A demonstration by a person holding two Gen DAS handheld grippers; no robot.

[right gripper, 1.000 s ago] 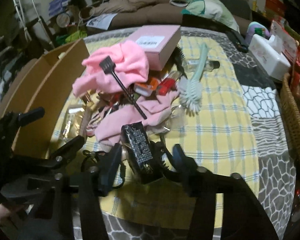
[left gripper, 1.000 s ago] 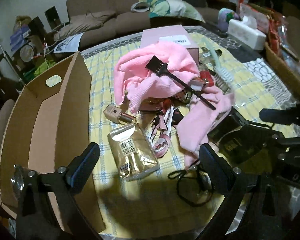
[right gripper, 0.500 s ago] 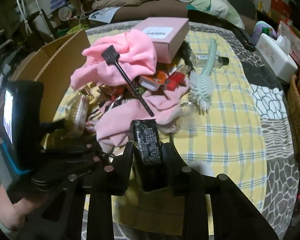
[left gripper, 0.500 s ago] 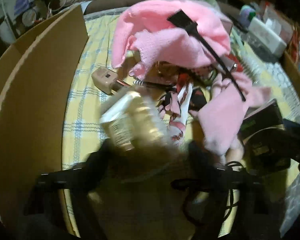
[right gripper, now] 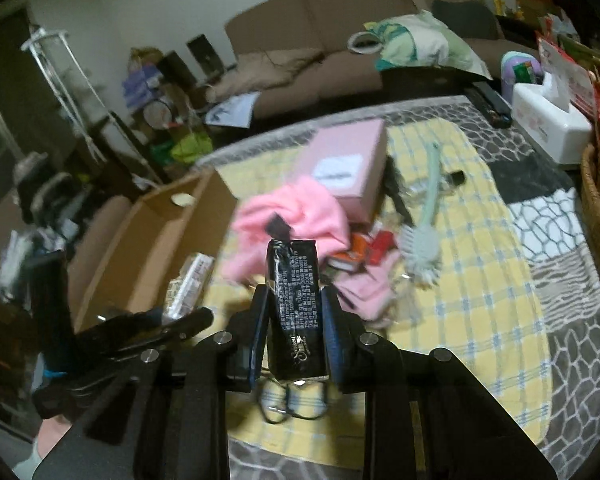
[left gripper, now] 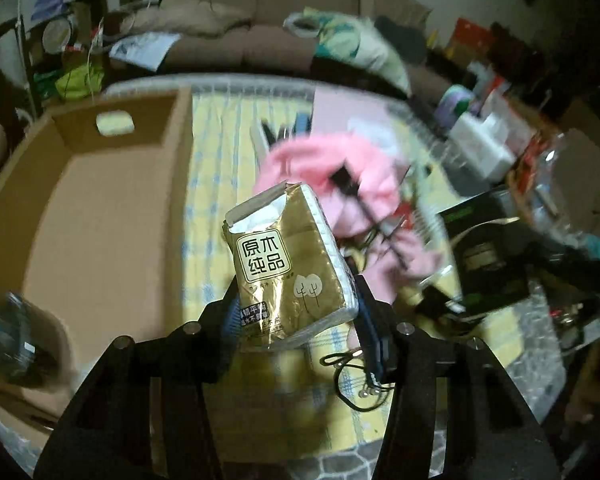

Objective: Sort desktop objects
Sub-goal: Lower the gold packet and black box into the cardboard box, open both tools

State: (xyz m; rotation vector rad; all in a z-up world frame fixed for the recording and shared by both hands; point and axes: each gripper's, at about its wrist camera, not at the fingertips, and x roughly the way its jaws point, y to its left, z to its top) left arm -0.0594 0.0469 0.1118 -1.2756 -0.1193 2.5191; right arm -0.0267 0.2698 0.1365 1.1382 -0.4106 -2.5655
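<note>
The left tool (left gripper: 296, 312) grips a gold tissue pack (left gripper: 288, 260) by its lower end, and its jaws are closing further on the pack; the pack is held clear of the worktop (left gripper: 216, 184), tilted, in front of the open cardboard box (left gripper: 100, 216). A cream label on the gold pack reads 原木纯品 in dark characters, with small tree outlines printed below it; a dark patch near the bottom edge carries smaller characters that are too small to read. The top flap of the pack is torn open and white tissue shows. The right tool (right gripper: 294, 336) is clamped on a black tissue pack (right gripper: 296, 304), which stands upright between the blue pads (right gripper: 332, 340) above the yellow checked cloth (right gripper: 480, 280). Fine white print runs lengthwise along the black pack; the characters cannot be made out. On the worktop behind both packs lies a pink towel (right gripper: 296, 212) with a black brush (left gripper: 360, 196) across it, beside a pink box (right gripper: 344, 168) bearing a white label whose text is blurred. A pale green scrubbing brush (right gripper: 424, 224) lies to the right of the pile, bristles toward the camera. A black cord (right gripper: 292, 404) lies on the cloth directly beneath the right tool. A white tissue box (right gripper: 548, 128) stands at the far right edge.
</note>
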